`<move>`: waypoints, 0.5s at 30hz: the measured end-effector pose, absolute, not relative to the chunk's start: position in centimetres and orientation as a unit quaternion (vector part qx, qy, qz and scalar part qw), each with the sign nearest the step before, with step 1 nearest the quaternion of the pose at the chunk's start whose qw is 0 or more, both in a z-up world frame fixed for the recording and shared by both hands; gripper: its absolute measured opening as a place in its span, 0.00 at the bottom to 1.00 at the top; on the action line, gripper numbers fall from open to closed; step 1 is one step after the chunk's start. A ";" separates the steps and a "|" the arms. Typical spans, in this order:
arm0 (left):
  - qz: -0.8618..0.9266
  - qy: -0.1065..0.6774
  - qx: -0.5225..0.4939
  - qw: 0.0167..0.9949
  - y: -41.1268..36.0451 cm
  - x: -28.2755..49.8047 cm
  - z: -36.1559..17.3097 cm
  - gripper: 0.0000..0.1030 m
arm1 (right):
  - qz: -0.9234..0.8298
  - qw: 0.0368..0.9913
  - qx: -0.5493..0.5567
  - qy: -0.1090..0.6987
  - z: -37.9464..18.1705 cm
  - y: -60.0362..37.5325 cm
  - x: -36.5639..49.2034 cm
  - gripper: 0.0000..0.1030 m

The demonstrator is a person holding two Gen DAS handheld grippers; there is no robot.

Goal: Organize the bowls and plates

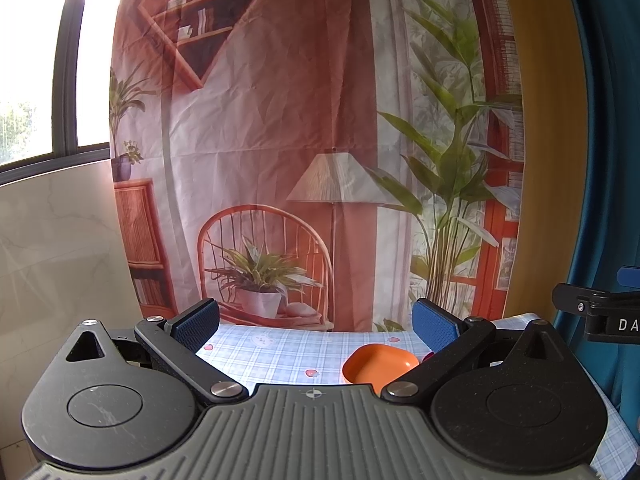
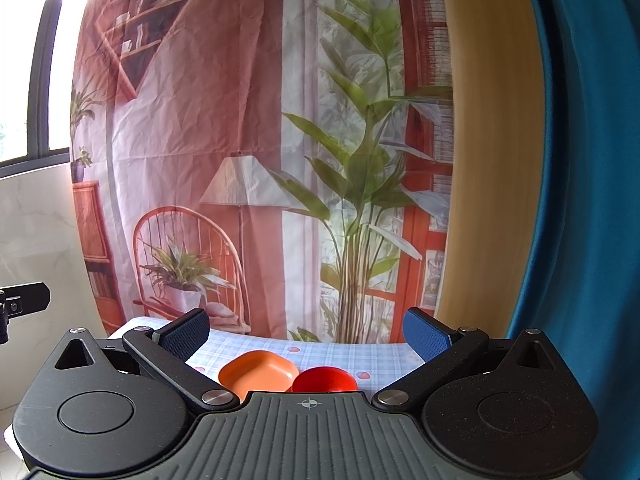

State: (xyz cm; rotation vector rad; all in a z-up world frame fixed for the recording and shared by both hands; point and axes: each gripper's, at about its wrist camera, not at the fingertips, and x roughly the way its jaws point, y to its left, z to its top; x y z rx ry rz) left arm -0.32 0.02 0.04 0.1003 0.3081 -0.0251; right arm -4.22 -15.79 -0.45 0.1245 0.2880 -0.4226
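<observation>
Surface: a table under a pale blue checked cloth with small red hearts; only a strip of it shows above each gripper body, and its far edge meets the hanging backdrop.

Left gripper: released, its blue-padded fingers spread wide apart with nothing between them, held above the near part of the table.

Right gripper: likewise spread wide and empty, its blue pads well apart, level with the far edge of the table; its black end also shows at the right edge of the left wrist view.

Orange dish: a rounded-square shallow dish lying upright on the cloth. In the right wrist view it sits just above the gripper body, left of centre; in the left wrist view it lies low and toward the right finger, partly hidden by it.

Red bowl: round, upright, just beside the orange dish on its right; whether the two rims touch cannot be told. Its near side is cut off by the gripper body.

Backdrop: a creased printed cloth hanging behind the table's far edge, showing a wicker chair, a lamp, shelves and tall green plants.

Left of backdrop: a pale marble-look wall beneath a dark-framed window.

Right of backdrop: a wooden panel, then a blue curtain.
</observation>
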 end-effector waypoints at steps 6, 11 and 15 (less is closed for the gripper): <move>-0.017 0.150 0.050 0.987 0.0 -0.5 0.1 1.00 | -0.210 0.966 0.061 0.141 -0.3 -15.7 -4.3 1.00; -0.020 0.150 0.050 0.987 0.1 -0.6 0.0 1.00 | -0.211 0.966 0.059 0.137 -0.1 -15.6 -4.5 1.00; -0.018 0.149 0.050 0.987 0.1 -0.6 0.0 1.00 | -0.211 0.966 0.060 0.138 -0.1 -15.6 -4.5 1.00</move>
